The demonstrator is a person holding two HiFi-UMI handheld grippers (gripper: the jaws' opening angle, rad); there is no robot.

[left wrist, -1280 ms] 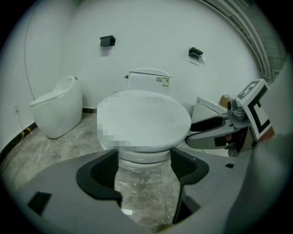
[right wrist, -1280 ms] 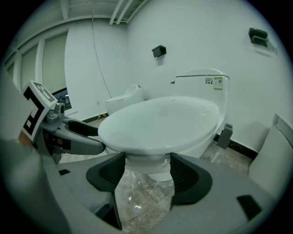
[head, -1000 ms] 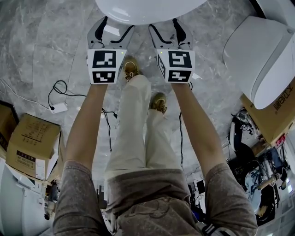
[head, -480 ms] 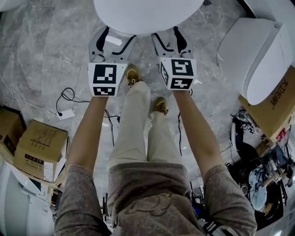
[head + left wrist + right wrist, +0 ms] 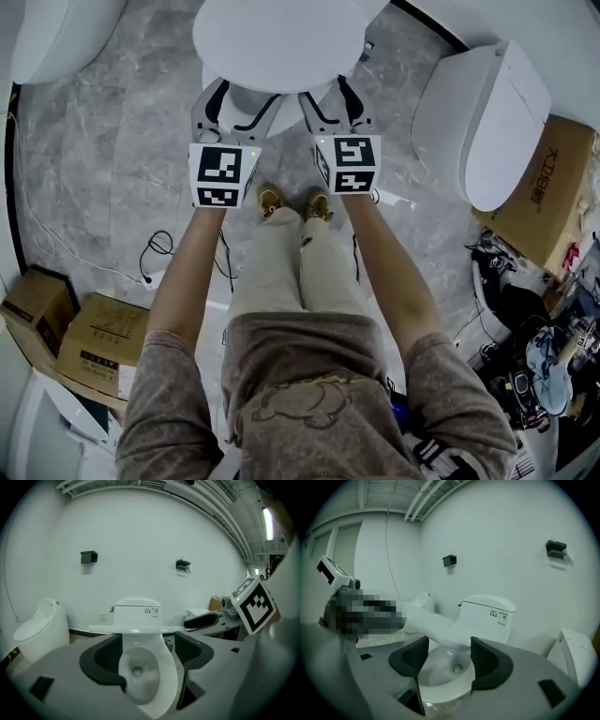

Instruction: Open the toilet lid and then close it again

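The white toilet lid (image 5: 279,42) is partly raised and shows as a broad oval at the top of the head view. My left gripper (image 5: 236,98) and right gripper (image 5: 330,94) reach under its front edge side by side, their tips hidden by it. In the left gripper view the lid's edge (image 5: 136,630) runs level just above the wide-apart jaws of the left gripper (image 5: 147,651), with the bowl (image 5: 140,677) and tank (image 5: 137,613) behind. In the right gripper view the lid (image 5: 436,625) crosses slantwise over the open right gripper (image 5: 447,656) and the bowl (image 5: 445,672).
Another white toilet (image 5: 492,122) stands to the right and a third fixture (image 5: 56,33) at the upper left. Cardboard boxes (image 5: 98,361) sit at the lower left, one more (image 5: 548,197) at the right. A cable (image 5: 159,248) trails over the marble floor. Clutter (image 5: 534,366) fills the lower right.
The lid has come further into the head view, now a full oval, with both grippers still under its front edge. The person's feet have drawn together closer to the toilet.
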